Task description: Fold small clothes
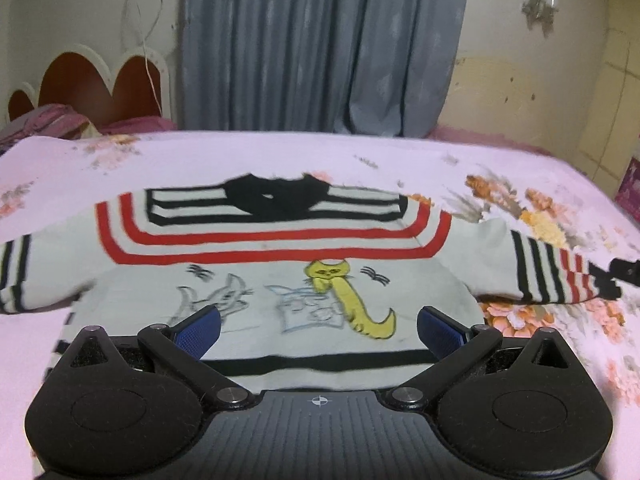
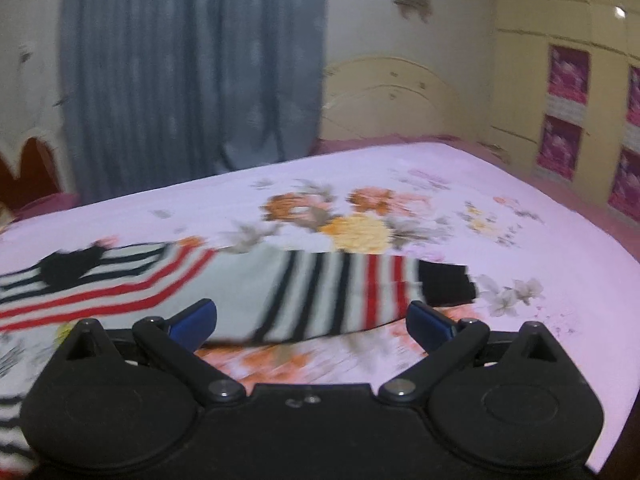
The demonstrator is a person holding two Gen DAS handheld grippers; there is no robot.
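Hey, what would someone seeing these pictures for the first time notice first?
A small white sweater with red and black stripes lies spread flat on the pink flowered bedsheet, a yellow cat drawn on its chest. Both grippers hover open, the left gripper over the hem, the right gripper by the striped sleeve.

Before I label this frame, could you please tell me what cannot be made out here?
- Sweater hem: left wrist view, hidden behind the left tongs.
- Its left sleeve cuff: cut off by that view's left edge.
- Right sleeve stripes: right wrist view, motion-blurred above the right tongs.
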